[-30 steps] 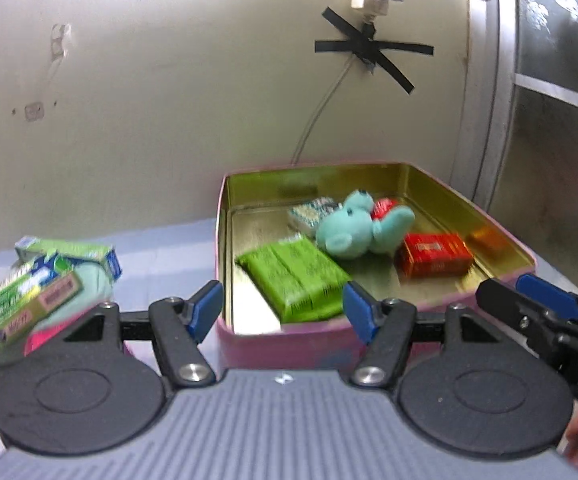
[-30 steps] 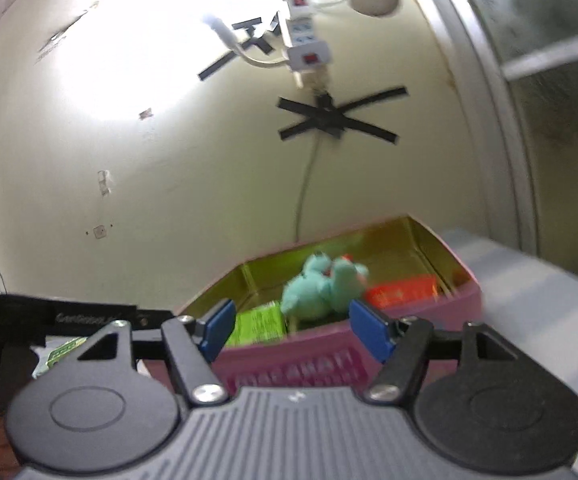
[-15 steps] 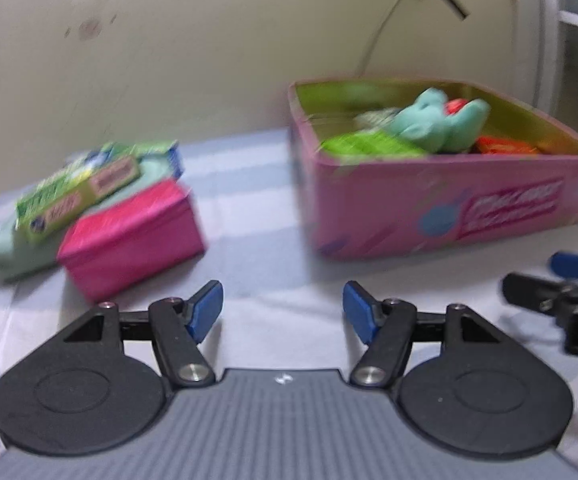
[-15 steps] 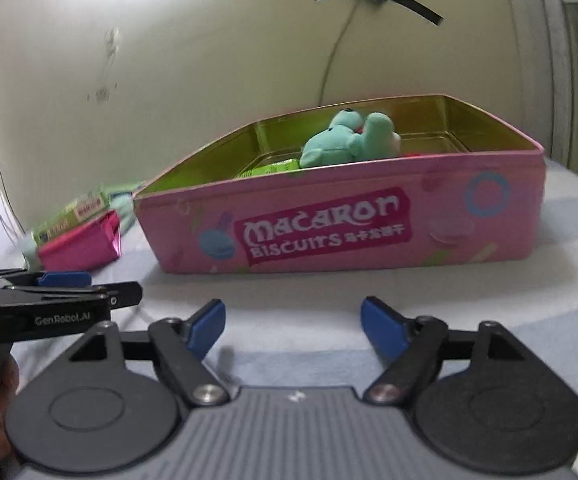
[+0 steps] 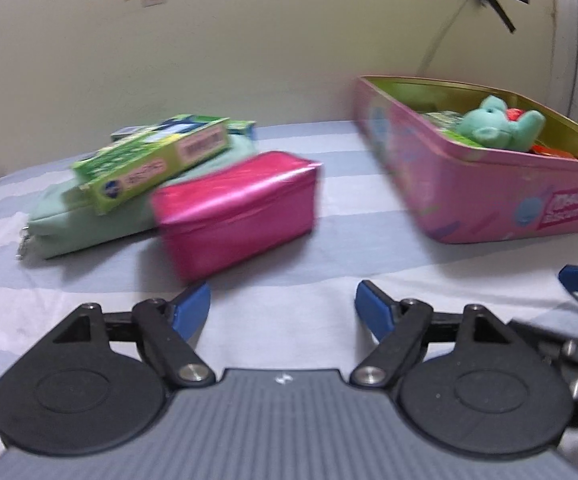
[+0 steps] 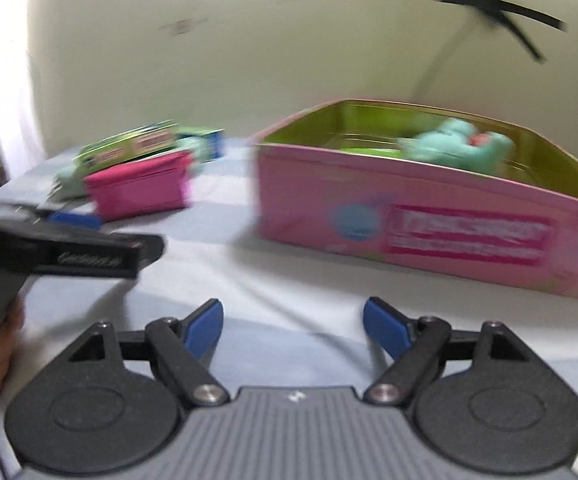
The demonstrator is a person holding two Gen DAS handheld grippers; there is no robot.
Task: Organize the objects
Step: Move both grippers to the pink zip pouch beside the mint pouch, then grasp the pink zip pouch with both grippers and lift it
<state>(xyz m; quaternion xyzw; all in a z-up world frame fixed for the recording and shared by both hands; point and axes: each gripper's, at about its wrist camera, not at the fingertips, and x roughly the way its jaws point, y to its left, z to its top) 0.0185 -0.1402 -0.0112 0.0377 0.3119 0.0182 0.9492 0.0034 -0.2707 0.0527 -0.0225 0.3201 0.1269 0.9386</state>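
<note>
A pink biscuit tin [image 5: 489, 204] stands open at the right and holds a teal plush toy [image 5: 501, 128] and green and red packets. It also shows in the right wrist view [image 6: 429, 220]. A magenta box [image 5: 237, 208] lies left of it, against a mint pouch [image 5: 73, 216] with a green carton [image 5: 149, 160] on top. My left gripper [image 5: 283, 306] is open and empty, just in front of the magenta box. My right gripper [image 6: 293, 324] is open and empty, in front of the tin. The left gripper's body [image 6: 69, 248] shows at the right wrist view's left.
A striped blue and white cloth [image 5: 329, 240] covers the surface. A beige wall [image 5: 249, 40] with black tape and a cable stands close behind the objects. A blue-ended carton [image 6: 209, 144] lies behind the pile.
Both grippers have swung left and dropped low. The left one has moved from the tin to in front of the magenta box. Both stay open.
</note>
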